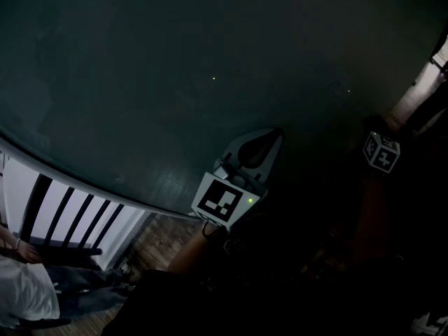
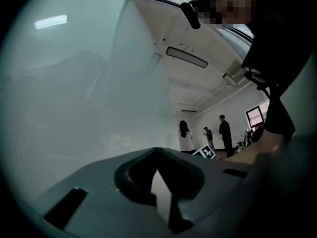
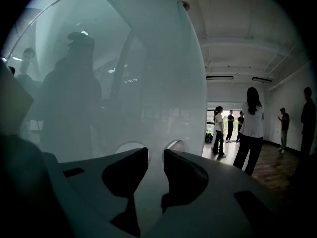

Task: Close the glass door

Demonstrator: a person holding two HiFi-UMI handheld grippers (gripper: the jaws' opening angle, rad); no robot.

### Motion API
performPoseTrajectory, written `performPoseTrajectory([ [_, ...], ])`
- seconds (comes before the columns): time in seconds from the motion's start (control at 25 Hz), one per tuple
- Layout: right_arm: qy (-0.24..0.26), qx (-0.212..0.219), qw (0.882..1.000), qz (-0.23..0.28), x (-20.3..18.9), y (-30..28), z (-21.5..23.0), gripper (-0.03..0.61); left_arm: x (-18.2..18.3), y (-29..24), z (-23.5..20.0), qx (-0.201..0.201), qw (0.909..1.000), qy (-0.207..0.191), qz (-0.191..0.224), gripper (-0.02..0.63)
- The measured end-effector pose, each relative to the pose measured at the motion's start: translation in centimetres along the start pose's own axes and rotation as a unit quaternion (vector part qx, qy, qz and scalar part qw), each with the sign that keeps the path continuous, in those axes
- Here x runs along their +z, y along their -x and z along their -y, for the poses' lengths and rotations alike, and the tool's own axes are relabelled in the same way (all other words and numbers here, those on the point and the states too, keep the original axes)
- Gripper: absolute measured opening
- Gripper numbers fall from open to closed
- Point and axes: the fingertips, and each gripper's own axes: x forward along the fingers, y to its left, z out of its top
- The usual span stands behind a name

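Note:
The frosted glass door (image 1: 175, 68) fills most of the head view as a dark pane. My left gripper (image 1: 274, 136) points at it near the middle. In the left gripper view the left gripper (image 2: 157, 151) has its tips meeting, shut on nothing, close to the glass door (image 2: 74, 108). The right gripper's marker cube (image 1: 381, 152) shows at the right; its jaws are lost in the dark there. In the right gripper view my right gripper (image 3: 154, 152) stands slightly open, empty, facing the glass door (image 3: 124, 83) near its free edge (image 3: 202, 83). Two round spots (image 3: 130, 147) show in the glass behind the tips.
Several people stand on the wooden floor beyond the door's edge, one in a white top (image 3: 252, 128), others farther off (image 2: 225, 133). A white panel with black bars (image 1: 63, 215) and a person (image 1: 28, 292) sit at the head view's lower left.

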Motion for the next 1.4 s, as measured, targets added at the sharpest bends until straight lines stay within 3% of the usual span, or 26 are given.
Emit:
performPoseTrajectory([
  [0.2, 0.012, -0.004, 1.000, 0.007, 0.2, 5.5, -4.6, 0.104, 0.9, 6.0, -1.0, 0.009, 0.9999, 0.006, -0.003, 0.002],
  [0.36, 0.013, -0.011, 1.000, 0.010, 0.7, 10.4, -4.5, 0.104, 2.7, 8.2, 0.3, 0.021, 0.9997, -0.013, 0.001, 0.002],
  [0.72, 0.010, -0.032, 0.999, 0.009, -0.3, 18.7, -3.7, 0.104, 5.0, 13.6, 5.5, 0.054, 0.9985, 0.002, -0.005, 0.002],
  [1.0, 0.001, -0.060, 0.998, 0.009, -0.4, 24.1, -5.5, 0.104, 6.7, 19.7, 5.9, 0.071, 0.9975, 0.003, -0.003, 0.002],
  [1.4, -0.005, -0.095, 0.995, 0.001, -0.9, 31.3, -6.6, 0.104, 8.5, 25.4, 7.8, 0.043, 0.9990, 0.010, 0.004, 0.002],
])
